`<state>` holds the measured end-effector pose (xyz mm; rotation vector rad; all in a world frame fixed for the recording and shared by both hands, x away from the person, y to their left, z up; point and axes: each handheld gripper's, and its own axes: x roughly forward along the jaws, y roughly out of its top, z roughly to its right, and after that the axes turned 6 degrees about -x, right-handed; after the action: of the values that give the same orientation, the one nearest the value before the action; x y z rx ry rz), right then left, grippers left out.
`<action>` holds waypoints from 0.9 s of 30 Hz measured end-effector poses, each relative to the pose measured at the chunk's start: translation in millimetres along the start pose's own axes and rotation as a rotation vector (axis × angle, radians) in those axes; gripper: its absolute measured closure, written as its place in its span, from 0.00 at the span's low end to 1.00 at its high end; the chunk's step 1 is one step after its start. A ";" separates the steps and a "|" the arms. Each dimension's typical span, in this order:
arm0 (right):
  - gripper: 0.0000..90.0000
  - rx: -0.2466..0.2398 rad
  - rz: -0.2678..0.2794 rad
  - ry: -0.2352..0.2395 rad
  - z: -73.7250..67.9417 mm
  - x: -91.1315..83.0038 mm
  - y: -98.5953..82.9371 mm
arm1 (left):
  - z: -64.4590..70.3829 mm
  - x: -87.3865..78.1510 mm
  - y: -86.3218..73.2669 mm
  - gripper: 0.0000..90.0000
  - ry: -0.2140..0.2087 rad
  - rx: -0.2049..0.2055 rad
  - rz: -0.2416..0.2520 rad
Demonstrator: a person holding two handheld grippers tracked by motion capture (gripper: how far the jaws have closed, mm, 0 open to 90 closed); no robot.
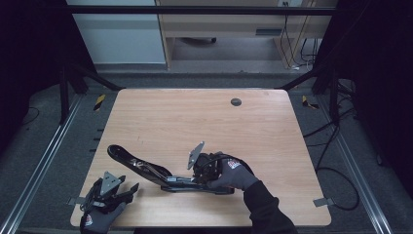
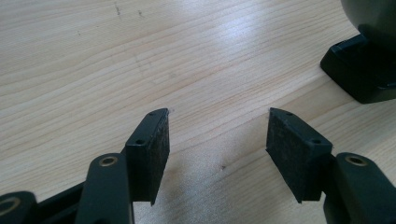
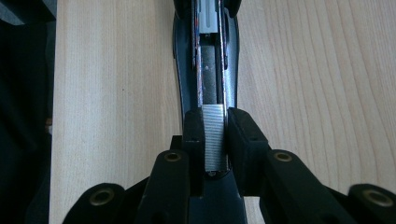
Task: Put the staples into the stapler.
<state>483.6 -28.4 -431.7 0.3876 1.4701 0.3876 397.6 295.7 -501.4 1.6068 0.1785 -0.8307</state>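
Observation:
A black stapler (image 1: 146,168) lies swung open across the near middle of the wooden table (image 1: 195,122), its lid stretched out to the left. My right gripper (image 1: 200,168) hovers over its base. In the right gripper view the right gripper (image 3: 215,137) is shut on a silvery ribbed strip of staples (image 3: 215,135), which stands at the near end of the stapler's channel (image 3: 209,65). My left gripper (image 1: 130,190) rests low at the front left corner. It stands open (image 2: 217,135) over bare wood, with one black end of the stapler (image 2: 362,70) off to its right.
A round dark cable hole (image 1: 235,102) sits near the table's far edge. Dark frame rails and loose cables (image 1: 336,146) surround the table on the floor. The table's edge (image 3: 53,112) runs close along the left of the right gripper view.

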 end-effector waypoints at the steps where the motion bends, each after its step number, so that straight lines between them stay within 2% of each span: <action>1: 0.86 0.001 -0.001 0.000 0.1 -0.1 0.0 | 0.0 0.0 0.0 0.43 0.000 0.001 0.000; 5: 0.83 0.006 0.006 -0.005 -0.8 -2.0 0.3 | -0.1 -0.3 0.2 0.43 0.000 0.001 0.000; 10: 0.83 0.019 0.051 -0.049 0.0 -10.1 -1.4 | -0.4 -1.8 0.7 0.43 -0.004 0.000 0.009; 12: 0.83 0.044 0.065 -0.071 -0.6 -13.8 -3.5 | -0.4 -2.7 1.1 0.43 -0.008 -0.001 0.015; 20: 0.81 0.148 0.137 -0.165 -5.3 -28.3 -15.8 | -3.2 -9.1 2.3 0.42 -0.059 -0.052 0.074; 23: 0.79 0.196 0.158 -0.200 -8.1 -32.4 -24.1 | -3.4 -12.4 3.4 0.41 -0.073 -0.055 0.103; 27: 0.77 0.272 0.208 -0.270 -13.2 -34.3 -40.7 | -1.8 -16.3 5.2 0.40 -0.078 -0.052 0.129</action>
<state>468.9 -80.4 -421.9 0.7852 1.2230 0.2872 389.3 301.6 -487.5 1.5176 0.0402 -0.7814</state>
